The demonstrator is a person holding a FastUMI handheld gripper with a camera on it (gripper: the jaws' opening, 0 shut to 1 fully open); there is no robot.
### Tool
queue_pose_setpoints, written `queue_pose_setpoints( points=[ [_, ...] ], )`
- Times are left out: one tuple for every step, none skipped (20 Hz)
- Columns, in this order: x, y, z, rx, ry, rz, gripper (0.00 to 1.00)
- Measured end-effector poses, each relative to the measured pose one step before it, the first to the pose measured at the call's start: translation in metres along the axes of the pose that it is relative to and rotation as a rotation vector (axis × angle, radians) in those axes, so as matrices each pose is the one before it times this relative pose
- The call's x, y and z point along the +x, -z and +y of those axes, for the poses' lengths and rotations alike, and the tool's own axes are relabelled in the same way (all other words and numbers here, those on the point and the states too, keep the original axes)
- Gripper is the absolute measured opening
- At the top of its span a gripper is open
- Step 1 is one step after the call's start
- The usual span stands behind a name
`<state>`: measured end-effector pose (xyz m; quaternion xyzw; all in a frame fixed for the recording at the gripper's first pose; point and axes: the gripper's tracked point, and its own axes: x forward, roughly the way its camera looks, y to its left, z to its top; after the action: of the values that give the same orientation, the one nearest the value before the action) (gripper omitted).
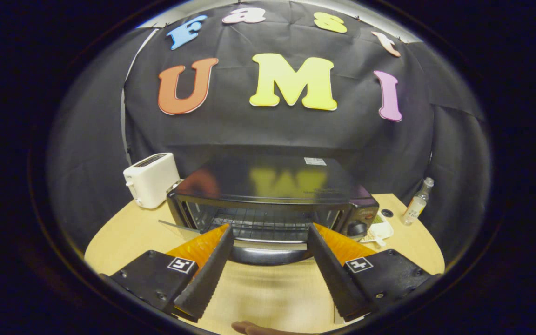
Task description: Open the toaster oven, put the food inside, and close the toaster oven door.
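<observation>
Jaws spread wide on the gripper [270,235], nothing held. Dead ahead sits the black toaster oven [272,195], its curved handle [268,255] running crosswise between the fingertips, so I'd guess it's a straight push forward to grab it.

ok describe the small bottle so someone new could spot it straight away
Start at the black toaster oven on the round wooden table, beyond the open tool. Past its knob end, near the table's edge, stands the small clear bottle, the only tall, slim, see-through thing there.
</observation>
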<state>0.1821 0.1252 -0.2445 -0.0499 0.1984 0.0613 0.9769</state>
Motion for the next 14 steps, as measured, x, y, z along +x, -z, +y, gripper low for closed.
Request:
queue_pose_setpoints(
  points=[
    [-0.00507,0.00723,0.0005,-0.00315,0.0027,-0.01157,1.0],
    [-0.00558,0.00575,0.0004,-0.00272,0.00214,-0.00941,1.0],
    [-0.0044,0.00747,0.00019,0.00001,0.00197,-0.00649,1.0],
    [-0.00434,0.00533,-0.00033,0.00221,0.00384,-0.01054,1.0],
    [-0.00298,0.00635,0.00041,0.00113,0.0048,-0.00628,1.0],
    [-0.003,0.00508,-0.00048,0.00445,0.0059,-0.00842,1.0],
    [-0.00389,0.00659,0.00108,-0.00093,0.0043,-0.00769,1.0],
    [-0.0032,0.00396,-0.00034,-0.00372,0.00221,-0.00716,1.0],
    [-0.00208,0.00499,0.00068,0.00132,0.00089,-0.00549,1.0],
    [-0.00079,0.00394,0.00066,-0.00123,0.00002,-0.00231,1.0],
    [-0.00221,0.00542,0.00018,0.00116,-0.00025,-0.00502,1.0],
    [-0.00232,0.00458,-0.00042,-0.00244,-0.00032,-0.00019,1.0],
    [-0.00367,0.00635,-0.00183,0.00028,0.00152,0.0008,1.0],
    [-0.00216,0.00589,-0.00081,0.01411,-0.00104,0.00062,1.0]
  ],
)
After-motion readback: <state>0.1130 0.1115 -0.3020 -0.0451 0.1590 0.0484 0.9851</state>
